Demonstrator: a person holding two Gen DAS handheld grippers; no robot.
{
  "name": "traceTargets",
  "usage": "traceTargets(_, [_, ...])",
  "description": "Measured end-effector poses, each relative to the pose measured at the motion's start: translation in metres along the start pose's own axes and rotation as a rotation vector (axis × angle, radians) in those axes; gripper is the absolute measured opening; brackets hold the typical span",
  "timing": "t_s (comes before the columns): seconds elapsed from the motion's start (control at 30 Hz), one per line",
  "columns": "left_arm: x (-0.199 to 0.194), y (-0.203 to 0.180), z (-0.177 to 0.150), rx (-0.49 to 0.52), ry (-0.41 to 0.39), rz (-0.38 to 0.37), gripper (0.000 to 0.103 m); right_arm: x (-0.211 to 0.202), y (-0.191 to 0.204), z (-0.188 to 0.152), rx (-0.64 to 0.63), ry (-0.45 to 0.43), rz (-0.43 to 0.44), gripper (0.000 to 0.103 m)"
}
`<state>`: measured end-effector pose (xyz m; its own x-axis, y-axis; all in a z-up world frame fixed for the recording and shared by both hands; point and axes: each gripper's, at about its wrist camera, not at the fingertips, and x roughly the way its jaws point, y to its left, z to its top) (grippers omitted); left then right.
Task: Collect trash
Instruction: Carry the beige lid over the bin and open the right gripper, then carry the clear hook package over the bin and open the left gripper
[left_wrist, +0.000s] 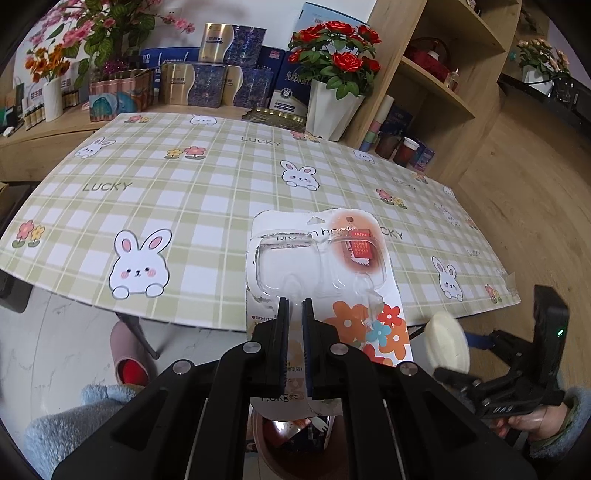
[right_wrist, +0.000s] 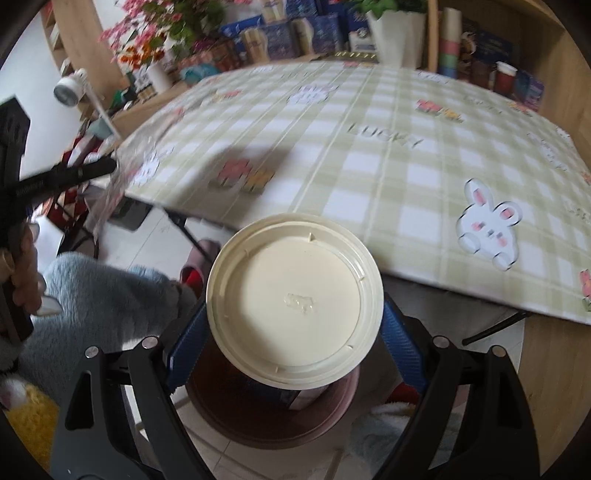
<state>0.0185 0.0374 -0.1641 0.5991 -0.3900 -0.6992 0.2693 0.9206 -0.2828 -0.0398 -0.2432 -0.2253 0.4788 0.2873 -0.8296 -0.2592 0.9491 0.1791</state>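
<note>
My left gripper (left_wrist: 294, 302) is shut on the lower edge of an empty blister pack (left_wrist: 325, 266), a white card with orange flowers and a clear plastic bubble. It hangs past the table's near edge, above a pink-brown trash bin (left_wrist: 291, 454). My right gripper (right_wrist: 293, 343) is shut on a round cream plastic lid (right_wrist: 295, 314), its blue pads (right_wrist: 188, 347) pressing on both sides. That lid is over the same bin (right_wrist: 258, 424), which holds some wrappers. In the left wrist view the lid (left_wrist: 447, 343) shows at lower right. The right wrist view shows the blister pack (right_wrist: 110, 192) at far left.
The table (left_wrist: 184, 192) wears a green checked cloth with rabbits. Boxes, flower pots and a wooden shelf (left_wrist: 436, 74) stand behind it. A pink slipper (left_wrist: 127, 354) and a table leg are on the floor by the bin. A person's blue fleece clothing (right_wrist: 99, 295) is at left.
</note>
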Motion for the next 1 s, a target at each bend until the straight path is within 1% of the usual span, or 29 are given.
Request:
traceTargets(0.37, [-0.001, 0.006, -0.021, 0.012, 0.021, 0.003, 0.007, 0.049, 0.024, -0.021, -0.020, 0.125, 0.041, 0.087])
traceTargets(0.43, [-0.001, 0.006, -0.023, 0.017, 0.026, 0.002, 0.007, 0.055, 0.025, -0.023, -0.015, 0.151, 0.045, 0.089])
traceTargets(0.5, [0.000, 0.005, -0.024, 0.026, 0.032, -0.001, 0.007, 0.057, 0.026, -0.024, -0.011, 0.159, 0.049, 0.090])
traceTargets(0.53, [0.001, 0.004, -0.025, 0.033, 0.036, -0.004, 0.007, 0.056, 0.026, -0.024, -0.008, 0.161, 0.054, 0.092])
traceTargets(0.7, [0.006, -0.004, -0.031, 0.073, 0.061, -0.019, 0.007, 0.041, 0.020, -0.017, 0.008, 0.108, 0.043, 0.095])
traceTargets(0.9, [0.013, -0.021, -0.043, 0.153, 0.103, -0.028, 0.007, 0.003, -0.001, -0.007, 0.083, -0.027, -0.004, 0.096])
traceTargets(1.0, [0.022, -0.029, -0.051, 0.197, 0.150, -0.037, 0.007, -0.017, -0.016, -0.002, 0.125, -0.088, -0.022, 0.096])
